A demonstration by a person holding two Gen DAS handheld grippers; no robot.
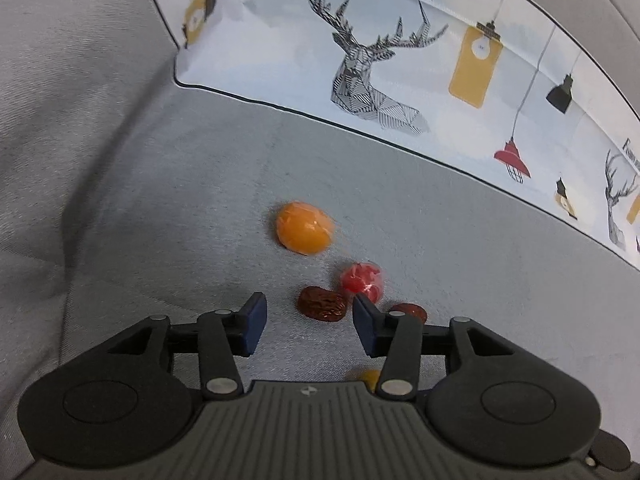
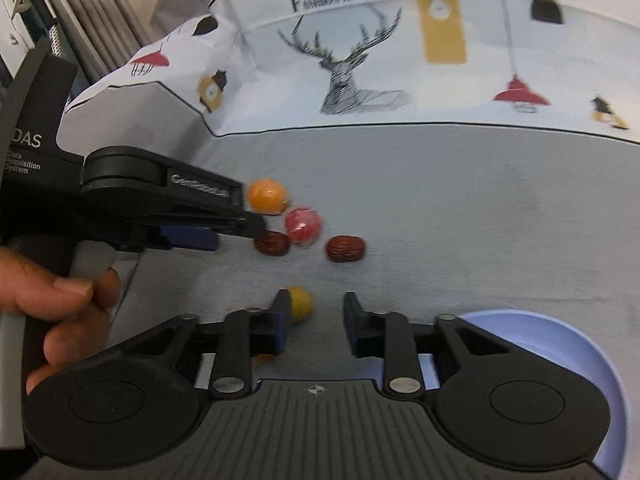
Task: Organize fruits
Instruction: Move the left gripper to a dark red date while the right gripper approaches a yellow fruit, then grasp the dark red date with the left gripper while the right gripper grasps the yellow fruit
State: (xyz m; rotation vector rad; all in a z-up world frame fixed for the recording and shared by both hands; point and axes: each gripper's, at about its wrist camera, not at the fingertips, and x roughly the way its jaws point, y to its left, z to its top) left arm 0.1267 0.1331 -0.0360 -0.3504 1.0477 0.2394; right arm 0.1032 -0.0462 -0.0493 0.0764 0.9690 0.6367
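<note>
A person's hand (image 2: 60,312) at the far left of the right wrist view grips the handle of the left gripper (image 1: 310,322), which reaches in from the left over a grey cloth surface (image 1: 440,240). Its blue-padded jaws stand moderately apart with nothing pressed between them; in its own view a brown dried date (image 1: 322,304) lies just beyond the gap, on the cloth. From the right wrist view, the tip of that gripper sits right at this date (image 2: 273,243), though whether it touches is hard to tell.

Just beyond the date, to the left, lies an orange fruit (image 1: 305,227), the farthest of the cluster. To the right of the date is a red round fruit (image 1: 362,278), seemingly in clear wrap, close beside it. A 2nd brown date (image 2: 345,249) lies right of the red fruit, slightly apart. Nearer, a small yellow fruit (image 2: 300,304) rests by the left finger of the right gripper (image 2: 316,328). That gripper's jaws are fairly narrow and hold nothing; bare cloth shows between them.

At the near right, partly under the right gripper, is a pale blue bowl (image 2: 560,332); what it holds is hidden. Across the far side runs a white printed cushion (image 1: 400,60) with deer heads, hanging lamps and the words "FASHION HOME".
</note>
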